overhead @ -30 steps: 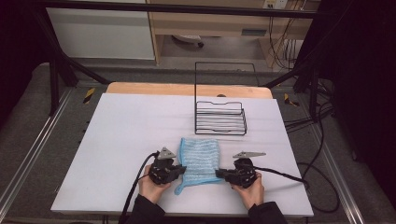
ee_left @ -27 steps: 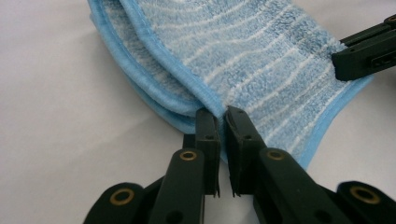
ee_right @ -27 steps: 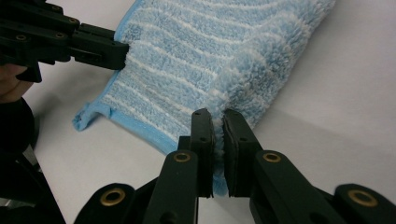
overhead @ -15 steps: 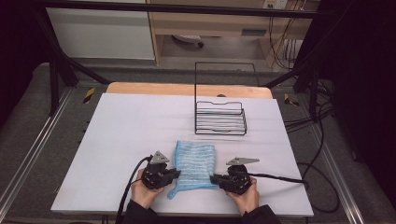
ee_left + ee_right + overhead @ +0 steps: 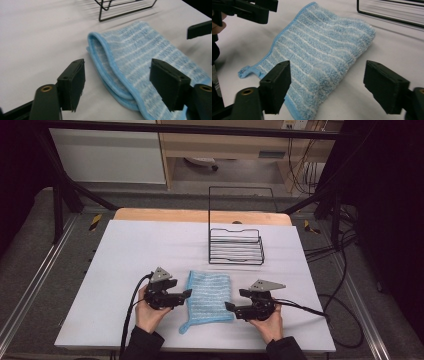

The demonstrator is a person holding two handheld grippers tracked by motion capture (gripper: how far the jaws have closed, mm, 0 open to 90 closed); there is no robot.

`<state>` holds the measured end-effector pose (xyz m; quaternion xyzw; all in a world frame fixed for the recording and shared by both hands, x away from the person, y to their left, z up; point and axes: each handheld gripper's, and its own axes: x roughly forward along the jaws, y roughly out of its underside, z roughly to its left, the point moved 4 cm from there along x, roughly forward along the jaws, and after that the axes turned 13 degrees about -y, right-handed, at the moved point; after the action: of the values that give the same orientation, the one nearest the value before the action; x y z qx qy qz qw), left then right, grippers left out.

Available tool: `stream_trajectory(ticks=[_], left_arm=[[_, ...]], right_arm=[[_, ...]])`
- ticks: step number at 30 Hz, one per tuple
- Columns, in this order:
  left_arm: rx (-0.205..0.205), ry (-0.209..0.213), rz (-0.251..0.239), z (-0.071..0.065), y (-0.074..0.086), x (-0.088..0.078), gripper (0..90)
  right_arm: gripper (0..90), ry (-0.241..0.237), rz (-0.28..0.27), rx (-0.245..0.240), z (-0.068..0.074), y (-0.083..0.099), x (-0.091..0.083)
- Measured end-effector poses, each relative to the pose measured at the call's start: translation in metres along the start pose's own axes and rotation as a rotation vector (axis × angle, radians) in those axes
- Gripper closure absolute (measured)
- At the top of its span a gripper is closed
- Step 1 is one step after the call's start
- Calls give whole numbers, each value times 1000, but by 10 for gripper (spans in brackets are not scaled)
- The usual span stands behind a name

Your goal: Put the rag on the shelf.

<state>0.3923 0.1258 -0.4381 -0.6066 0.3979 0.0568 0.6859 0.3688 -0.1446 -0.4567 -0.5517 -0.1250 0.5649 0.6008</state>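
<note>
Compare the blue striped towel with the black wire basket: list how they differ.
The towel is soft blue cloth with white stripes; the wire basket is rigid black wire. The towel lies folded flat between the left gripper and right gripper; the basket stands upright farther back, its tall back frame raised. Both rest on the white table.

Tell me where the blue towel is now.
In the high view, the blue towel lies folded near the table's front edge, between both open claws, with the wire basket behind it.

No text, label, brand or number can be read in any of the views. The striped cloth (image 5: 209,299), the wire rack (image 5: 236,245) and the tabletop (image 5: 150,245) carry no legible marking.
</note>
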Motion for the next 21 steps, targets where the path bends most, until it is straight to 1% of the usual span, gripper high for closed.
stream_trajectory(ticks=[2, 3, 4, 5, 9, 13, 15, 16, 18, 21], left_arm=[[3, -19, 2, 3, -5, 5, 242], [5, -28, 6, 4, -7, 7, 242], [7, -37, 8, 4, -10, 10, 215], [10, -38, 7, 5, -12, 13, 181], [10, -30, 18, 9, -22, 24, 151], [-8, -57, 37, 14, -32, 34, 143], [-8, -68, 47, 15, -37, 40, 185], [-11, -70, 49, 16, -39, 43, 185], [-24, -62, 67, 18, -40, 49, 254], [-43, -69, 101, 20, -39, 60, 350]], right_arm=[[141, -3, 1, 6, -3, 0, -1], [141, -3, 1, 6, -3, 0, -1], [121, -3, 4, 10, -5, 1, -1], [81, 4, 22, 7, -7, 1, -1], [67, 6, 25, 3, -8, 0, -1], [51, 7, 24, 5, -8, 1, -1], [49, 9, 31, 2, -8, 1, 0], [49, 9, 31, 2, -8, 1, 0], [50, 10, 35, 4, -8, 2, 0], [51, 11, 43, 9, -8, 2, 1]])
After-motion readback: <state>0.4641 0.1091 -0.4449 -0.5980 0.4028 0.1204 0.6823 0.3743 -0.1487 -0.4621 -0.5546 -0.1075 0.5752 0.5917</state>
